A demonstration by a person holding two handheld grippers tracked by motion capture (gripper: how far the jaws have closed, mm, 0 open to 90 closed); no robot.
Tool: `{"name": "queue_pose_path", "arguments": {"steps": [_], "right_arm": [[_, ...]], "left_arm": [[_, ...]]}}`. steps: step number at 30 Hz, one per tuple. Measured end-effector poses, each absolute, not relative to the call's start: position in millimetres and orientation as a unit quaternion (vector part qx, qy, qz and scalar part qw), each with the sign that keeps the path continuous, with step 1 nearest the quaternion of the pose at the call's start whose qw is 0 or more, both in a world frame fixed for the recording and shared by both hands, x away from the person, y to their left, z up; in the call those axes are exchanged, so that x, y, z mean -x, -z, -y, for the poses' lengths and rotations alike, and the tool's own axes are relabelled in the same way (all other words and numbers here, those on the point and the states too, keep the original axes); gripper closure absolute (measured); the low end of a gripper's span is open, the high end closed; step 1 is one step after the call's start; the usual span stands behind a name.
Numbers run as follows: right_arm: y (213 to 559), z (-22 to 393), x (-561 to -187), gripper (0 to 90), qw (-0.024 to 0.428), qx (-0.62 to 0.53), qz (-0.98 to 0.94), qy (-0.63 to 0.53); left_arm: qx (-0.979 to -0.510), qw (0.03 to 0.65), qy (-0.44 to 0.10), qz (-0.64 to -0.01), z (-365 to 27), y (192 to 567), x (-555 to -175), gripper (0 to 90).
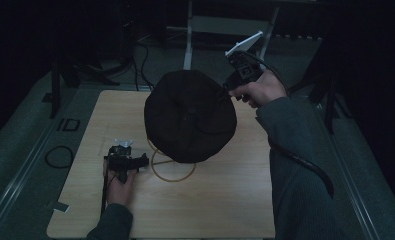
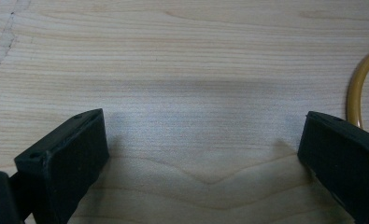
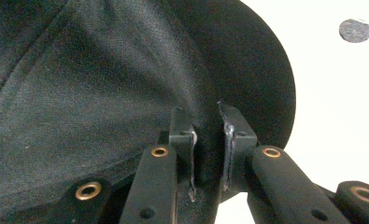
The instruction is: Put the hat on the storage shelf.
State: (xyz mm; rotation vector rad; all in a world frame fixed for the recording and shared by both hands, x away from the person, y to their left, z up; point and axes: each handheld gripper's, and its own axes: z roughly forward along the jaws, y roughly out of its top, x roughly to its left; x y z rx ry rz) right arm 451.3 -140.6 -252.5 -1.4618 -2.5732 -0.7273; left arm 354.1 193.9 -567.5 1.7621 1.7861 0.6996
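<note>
The right gripper (image 1: 224,90) is pinching a black cap (image 1: 190,116) by its rim, lifting it above the hoop stand (image 1: 172,170); the left gripper (image 1: 144,161) is resting wide open and empty on the table (image 1: 235,200).

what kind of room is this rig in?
Probably a lab or recording workspace, not a home: a bare wooden table, loose cables on the floor behind it, metal stand legs, and dark surroundings.

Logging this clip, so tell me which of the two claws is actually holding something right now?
The right claw, raised at the table's far side, is pinched shut on the edge of the dark hat. The left claw rests open over bare wood, beside the yellow ring.
</note>
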Motion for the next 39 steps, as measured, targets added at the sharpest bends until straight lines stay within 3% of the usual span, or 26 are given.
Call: {"name": "queue_pose_path", "arguments": {"steps": [39], "right_arm": [[288,88,-459,75.5,0.026,0.475,0.859,0.187]], "left_arm": [[-0.652,0.265,-0.259,-0.661,-194,567,-354,1.2]]}}
